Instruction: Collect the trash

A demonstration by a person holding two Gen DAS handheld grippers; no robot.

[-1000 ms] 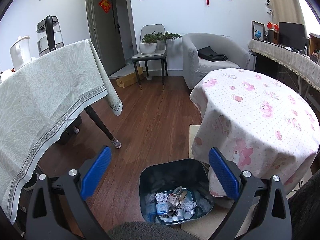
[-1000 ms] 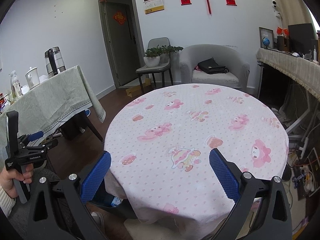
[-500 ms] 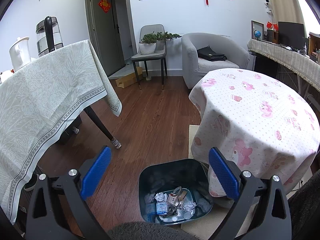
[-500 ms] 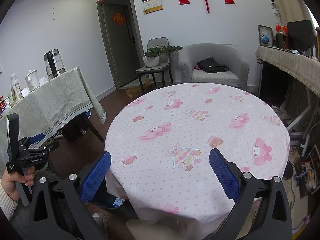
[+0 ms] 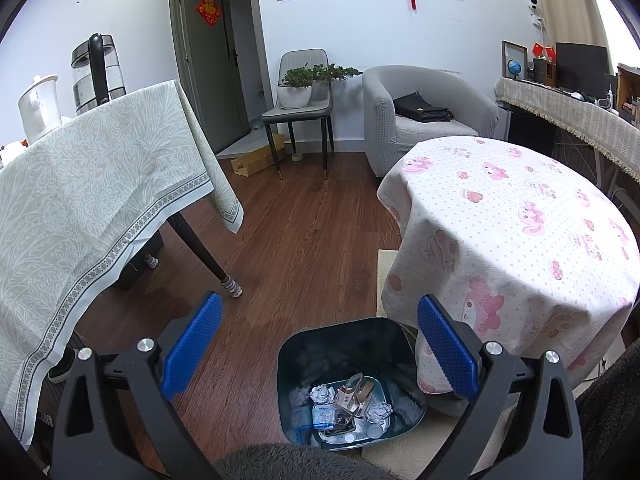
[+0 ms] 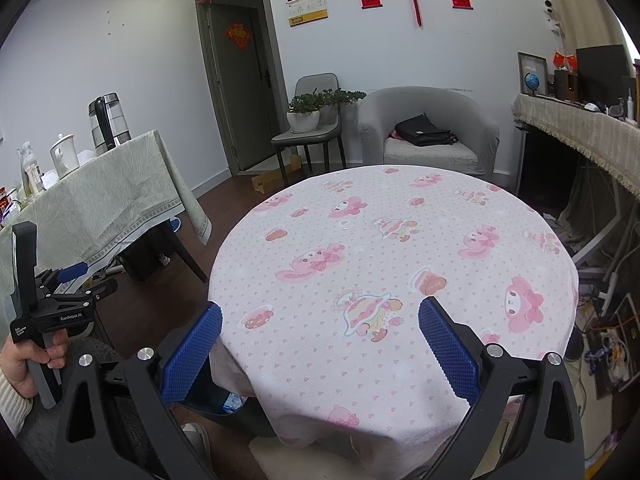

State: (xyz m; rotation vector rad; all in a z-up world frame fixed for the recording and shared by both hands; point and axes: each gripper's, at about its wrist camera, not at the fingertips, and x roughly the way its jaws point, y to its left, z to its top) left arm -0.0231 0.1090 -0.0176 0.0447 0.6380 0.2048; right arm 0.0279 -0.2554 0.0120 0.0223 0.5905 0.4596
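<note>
**Both grippers spread and empty, trash lying in the bin beside the round counter**

The left gripper [image 5: 320,344] hangs above the floor with its blue pads [image 5: 192,344] wide apart and nothing between them. Directly below it stands a dark trash bin [image 5: 304,344], open at the top, on the wooden floor [image 5: 304,232] and just beside the hanging edge of the pink cartoon-print tablecloth [image 5: 512,232]. Inside the bin lies the trash: two crumpled paper balls [image 5: 322,393], one to the left and one to the right [image 5: 379,411], a blue-and-white packet [image 5: 324,415], a torn carton or box [image 5: 354,394] between the paper balls, and small round caps [image 5: 375,431] near the bottom.

The right gripper [image 6: 319,346] is held over the near edge of the round counter [image 6: 400,248], its blue pads likewise far apart and gripping nothing. The cloth on this counter shows only its printed figures. At the left edge of the right wrist view a hand [image 6: 24,364] grasps the handle of the left gripper [image 6: 60,304], seen from the side.

Farther left stands a second counter under a pale green patterned cloth [image 5: 96,200], carrying a glass kettle [image 5: 98,72] and a white jug [image 5: 38,106]. Against the far wall are a grey chair holding a potted plant [image 5: 298,88] and a grey armchair [image 5: 424,120] with a black bag [image 5: 422,108] on its seat.
</note>
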